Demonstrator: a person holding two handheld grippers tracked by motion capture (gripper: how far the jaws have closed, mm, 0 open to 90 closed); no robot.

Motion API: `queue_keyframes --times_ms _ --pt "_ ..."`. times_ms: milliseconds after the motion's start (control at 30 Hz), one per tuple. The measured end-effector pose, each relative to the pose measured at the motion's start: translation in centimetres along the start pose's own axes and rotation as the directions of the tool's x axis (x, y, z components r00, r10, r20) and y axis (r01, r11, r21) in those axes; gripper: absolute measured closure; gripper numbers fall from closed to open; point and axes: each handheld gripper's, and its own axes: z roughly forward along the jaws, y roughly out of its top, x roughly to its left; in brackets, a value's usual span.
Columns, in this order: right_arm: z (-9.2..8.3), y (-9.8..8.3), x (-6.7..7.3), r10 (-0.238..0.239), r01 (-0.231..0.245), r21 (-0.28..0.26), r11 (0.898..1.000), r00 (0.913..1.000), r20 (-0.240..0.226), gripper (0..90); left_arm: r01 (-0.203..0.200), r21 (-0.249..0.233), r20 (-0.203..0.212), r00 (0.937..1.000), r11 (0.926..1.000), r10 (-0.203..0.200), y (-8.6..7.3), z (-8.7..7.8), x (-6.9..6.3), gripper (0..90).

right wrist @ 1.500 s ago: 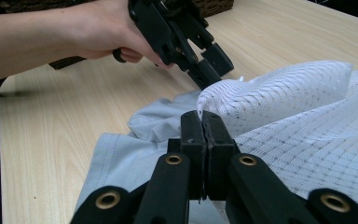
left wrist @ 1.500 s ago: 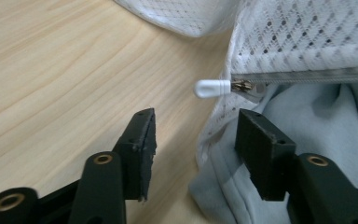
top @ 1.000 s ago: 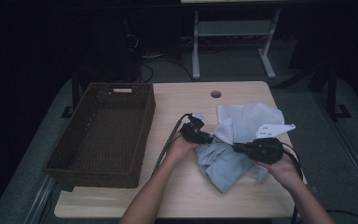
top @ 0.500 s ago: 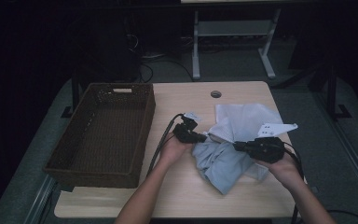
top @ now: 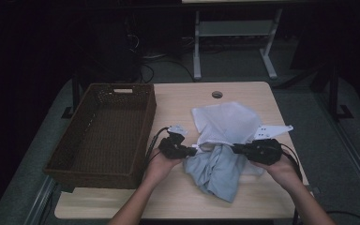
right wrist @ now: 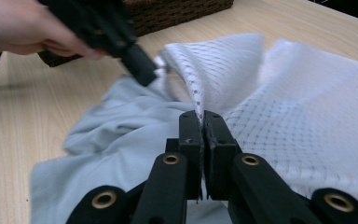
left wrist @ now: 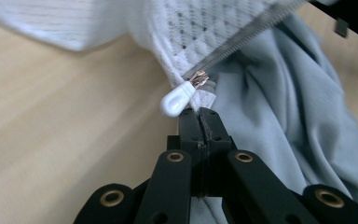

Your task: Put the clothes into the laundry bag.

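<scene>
High view: your left gripper and right gripper pinch the white mesh bag mouth; bare table nearer you.

Left gripper view: jaws just closed on the bag's edge beneath the zipper pull.

Right gripper view: jaws clamp mesh; grey cloth spills leftward.

- A light wooden table with rounded corners stands in a dim room; a round cable hole sits near its far edge.
- A dark brown wicker basket rests on the table's left part.
- Grey carpet covers the floor around the table.
- Beyond the table, the white metal legs of a second desk frame stand on the carpet, with dark cables lying on the floor beside them.
- The far background is almost black; light falls mainly on the tabletop.
</scene>
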Motion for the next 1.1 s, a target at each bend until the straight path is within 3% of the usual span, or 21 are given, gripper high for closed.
queue_keyframes --times_ms 133,300,400,600,800,1000,1100 --pt "0.3 -0.2 0.0 -0.002 0.002 0.011 1.0 1.0 -0.003 82.8 0.002 -0.007 -0.005 1.0 1.0 -0.002 -1.3 -0.7 -1.1 89.4" --pt "0.1 0.2 0.4 0.005 -0.003 0.032 0.999 0.9987 -0.051 65.0 0.033 -0.029 0.006 0.9994 0.999 -0.033 -2.3 -1.0 -1.1 89.4" --pt "-0.3 1.2 1.7 -0.025 0.026 0.024 0.999 0.998 -0.059 53.1 0.032 -0.034 0.006 0.9995 0.9989 -0.032 -2.2 -1.0 -1.1 89.3" --pt "0.2 2.4 4.6 -0.084 0.086 0.01 0.996 0.9891 -0.121 50.1 0.027 -0.032 0.003 0.9996 0.9991 -0.027 -2.2 -1.0 -1.1 89.3" --pt "3.1 1.9 7.0 -0.109 0.121 0.058 0.991 0.9781 -0.177 49.4 0.034 -0.033 0.007 0.9994 0.9989 -0.034 -2.3 -0.9 -0.9 89.4" --pt "6.9 0.4 8.8 -0.117 0.145 0.142 0.979 0.9758 -0.184 46.1 0.042 -0.033 0.01 0.9991 0.9986 -0.041 -2.4 -0.9 -0.8 89.4" --pt "8.3 -0.2 9.8 -0.161 0.19 0.188 0.963 0.9737 -0.161 44.4 0.042 -0.028 0.009 0.9991 0.9987 -0.042 -2.4 -0.8 -0.8 89.4"
